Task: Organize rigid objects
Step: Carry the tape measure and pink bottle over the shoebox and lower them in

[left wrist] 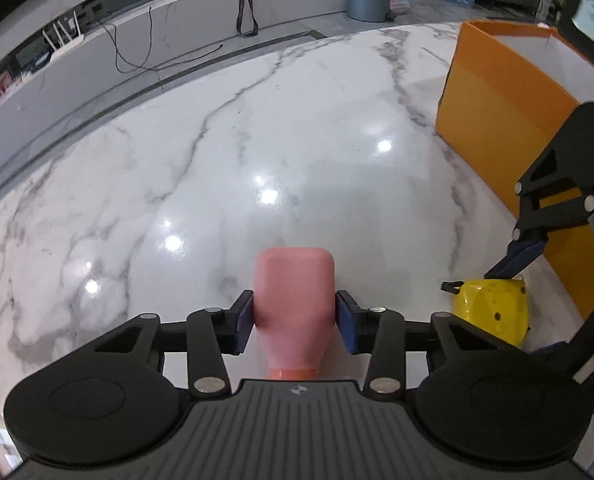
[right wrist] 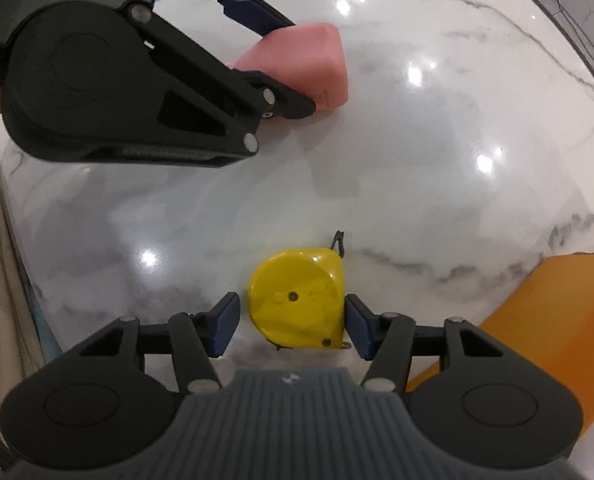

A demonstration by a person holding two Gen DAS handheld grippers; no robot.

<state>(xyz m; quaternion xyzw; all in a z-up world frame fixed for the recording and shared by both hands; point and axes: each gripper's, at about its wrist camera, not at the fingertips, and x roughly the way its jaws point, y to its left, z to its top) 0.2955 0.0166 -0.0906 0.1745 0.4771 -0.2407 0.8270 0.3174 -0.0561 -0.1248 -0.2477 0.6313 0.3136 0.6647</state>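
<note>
Orange bin (left wrist: pixel 493 92) sits at two o'clock on the marble surface (left wrist: pixel 257 140). Left hand-held gripper (left wrist: pixel 295 316) pinches a pink bottle (left wrist: pixel 295 292); right hand-held gripper (right wrist: pixel 293 324) straddles a yellow tape measure (right wrist: pixel 297 296), spread.

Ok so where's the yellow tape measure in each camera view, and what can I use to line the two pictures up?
Left wrist view: the yellow tape measure sits low at the right edge, near the orange box.
Right wrist view: it lies bottom centre, between the right gripper fingers.
Shared landmark: the pink bottle, seen upper left in the right wrist view.
</note>
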